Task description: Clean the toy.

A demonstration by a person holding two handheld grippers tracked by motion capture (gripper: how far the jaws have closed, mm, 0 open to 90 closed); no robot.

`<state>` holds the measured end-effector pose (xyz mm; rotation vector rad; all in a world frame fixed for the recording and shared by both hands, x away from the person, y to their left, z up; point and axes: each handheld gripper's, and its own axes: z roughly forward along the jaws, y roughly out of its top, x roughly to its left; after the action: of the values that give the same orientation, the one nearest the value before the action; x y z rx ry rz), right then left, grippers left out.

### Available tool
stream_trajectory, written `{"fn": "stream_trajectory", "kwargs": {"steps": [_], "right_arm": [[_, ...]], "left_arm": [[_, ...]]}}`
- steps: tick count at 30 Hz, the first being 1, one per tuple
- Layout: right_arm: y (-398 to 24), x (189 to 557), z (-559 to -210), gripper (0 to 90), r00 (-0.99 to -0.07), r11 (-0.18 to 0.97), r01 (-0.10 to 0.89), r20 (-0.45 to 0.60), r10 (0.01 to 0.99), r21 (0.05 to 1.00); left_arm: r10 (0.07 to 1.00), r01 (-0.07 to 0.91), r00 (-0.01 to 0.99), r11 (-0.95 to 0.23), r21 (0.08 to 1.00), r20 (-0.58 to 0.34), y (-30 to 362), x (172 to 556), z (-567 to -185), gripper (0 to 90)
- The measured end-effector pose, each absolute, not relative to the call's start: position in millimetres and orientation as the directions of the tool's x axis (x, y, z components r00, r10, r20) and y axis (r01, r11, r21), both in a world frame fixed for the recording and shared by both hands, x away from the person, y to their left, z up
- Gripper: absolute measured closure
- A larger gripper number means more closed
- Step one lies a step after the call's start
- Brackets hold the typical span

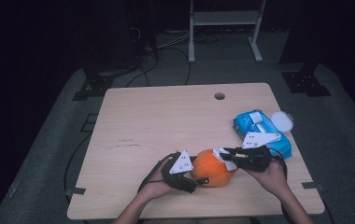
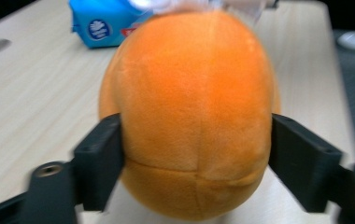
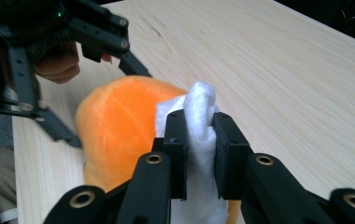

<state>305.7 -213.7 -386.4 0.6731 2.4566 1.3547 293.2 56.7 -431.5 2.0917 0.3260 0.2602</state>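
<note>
Here, each line gives one part of the scene.
Orange plush (image 1: 211, 168): lies on the desk (image 1: 166, 126) near the front edge, between both grippers.
Left gripper (image 2: 194, 154): jaws astride the plush's sides, apparently bracing it so it cannot slide.
Right gripper (image 3: 199, 140): clamped narrow on the white cloth piece (image 3: 200, 121) at the plush's right end, likely to tug or wipe.
Blue wipes pack (image 1: 259, 130): lies far right, apart.
</note>
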Motion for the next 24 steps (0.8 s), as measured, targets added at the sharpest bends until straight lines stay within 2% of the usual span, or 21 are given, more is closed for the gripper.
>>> {"fn": "stream_trajectory", "kwargs": {"steps": [2,3,7,9,14,16,20,22,23,24], "right_arm": [[-209.4,303.7,-388.2,76.7,-0.864,0.461,0.268,0.000,0.503,0.846],[-205.9,302.1,-387.6,76.7,-0.872,0.452,0.268,0.015,0.490,0.851],[-186.7,293.2,-386.2,76.6,-0.905,0.476,0.222,-0.002,0.425,0.851],[-185.9,292.9,-384.6,76.6,-0.904,0.490,0.214,-0.018,0.426,0.845],[-208.5,302.4,-388.4,76.6,-0.876,0.469,0.266,0.008,0.482,0.842],[-214.1,303.7,-391.7,76.6,-0.874,0.462,0.284,0.029,0.484,0.840],[-207.7,299.7,-393.0,76.5,-0.888,0.468,0.263,0.021,0.459,0.844],[-200.8,296.8,-392.6,76.5,-0.905,0.463,0.246,0.031,0.425,0.851],[-197.4,295.3,-392.4,76.4,-0.909,0.467,0.236,0.024,0.416,0.852],[-191.7,292.9,-392.5,76.3,-0.914,0.476,0.224,0.014,0.405,0.850]], "left_arm": [[0.360,0.218,0.931,-0.435,0.874,-0.053,56.9,297.1,-429.5,14.1],[0.375,0.241,0.924,-0.426,0.872,-0.072,57.1,298.4,-430.0,12.6],[0.379,0.224,0.924,-0.454,0.862,-0.041,62.4,299.7,-435.5,15.7],[0.373,0.208,0.928,-0.465,0.861,-0.022,63.9,299.3,-435.2,21.8],[0.361,0.189,0.933,-0.481,0.856,-0.003,65.8,299.6,-437.9,23.9],[0.344,0.193,0.939,-0.479,0.857,-0.019,68.1,300.1,-436.5,21.9],[0.362,0.243,0.929,-0.431,0.869,-0.080,67.7,303.0,-431.2,10.3],[0.365,0.229,0.929,-0.450,0.863,-0.056,64.6,301.9,-432.1,7.3],[0.357,0.193,0.934,-0.481,0.855,-0.010,61.8,299.2,-435.0,7.5],[0.356,0.163,0.934,-0.498,0.852,0.029,60.2,296.5,-438.2,11.1]]}}
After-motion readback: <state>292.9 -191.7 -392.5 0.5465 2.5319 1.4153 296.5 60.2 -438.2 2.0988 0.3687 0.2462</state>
